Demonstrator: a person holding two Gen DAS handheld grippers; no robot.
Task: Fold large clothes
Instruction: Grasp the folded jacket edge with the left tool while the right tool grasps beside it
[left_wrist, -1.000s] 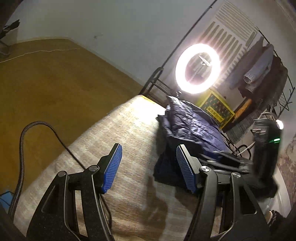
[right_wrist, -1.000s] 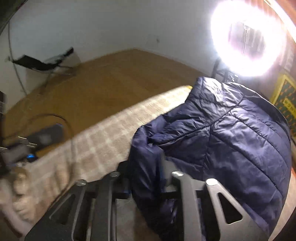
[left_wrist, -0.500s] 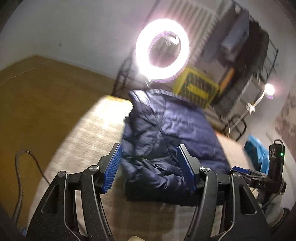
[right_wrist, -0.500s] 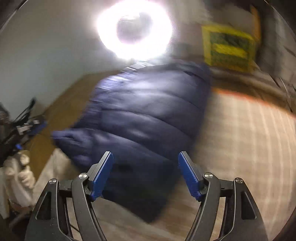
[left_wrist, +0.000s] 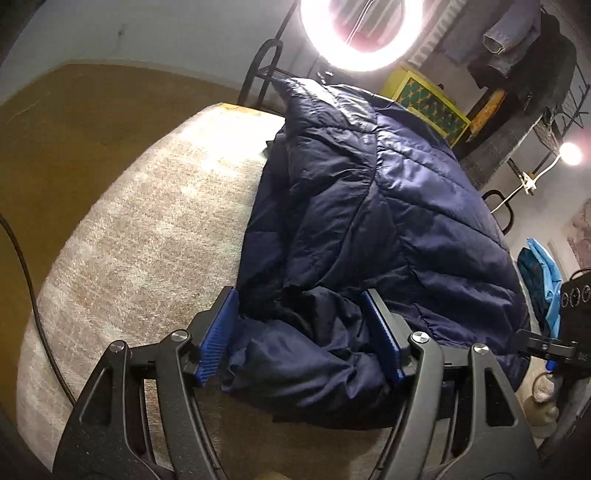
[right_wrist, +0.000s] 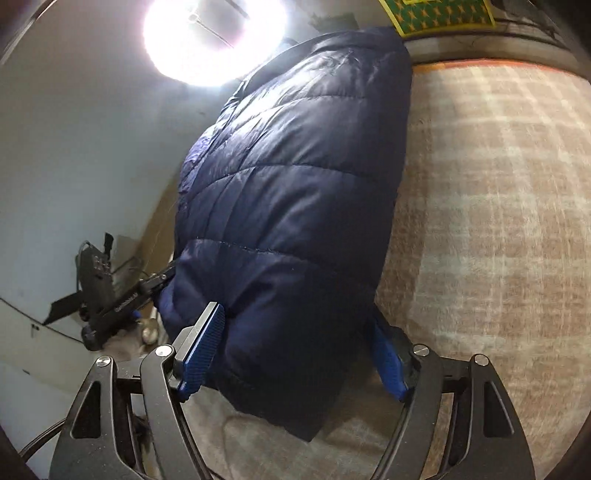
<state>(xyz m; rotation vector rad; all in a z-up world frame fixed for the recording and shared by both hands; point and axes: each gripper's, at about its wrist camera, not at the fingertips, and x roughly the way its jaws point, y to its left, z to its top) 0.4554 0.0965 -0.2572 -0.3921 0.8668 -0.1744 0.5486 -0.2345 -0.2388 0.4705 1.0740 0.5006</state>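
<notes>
On the checked cloth of the surface (left_wrist: 147, 240) lay the navy puffer jacket (left_wrist: 369, 206), bulky and folded lengthwise, its near end toward both cameras. As I judged it, the main risk was the jacket's own spring: quilted filling pushes back, so a fold let go too early could puff open or slide on the slick shell. Its long side in the left wrist view also lay close to the surface's edge, and a careless drag might have tipped part of it over.

The left tool (left_wrist: 299, 317) stood wide, its jaws having just been opening, with crumpled fabric of the near end between the blue pads but no clear pinch. The right tool (right_wrist: 295, 325) was likewise wide after opening, straddling the near corner of the jacket. Closing from there, either could have caught only the top layer and peeled the fold apart.

Hard to read: the ring light (left_wrist: 362, 33) washed out the jacket's far end, the sleeves were tucked out of sight, and the right tool's far pad was partly buried behind fabric, so I could not tell whether it touched.
</notes>
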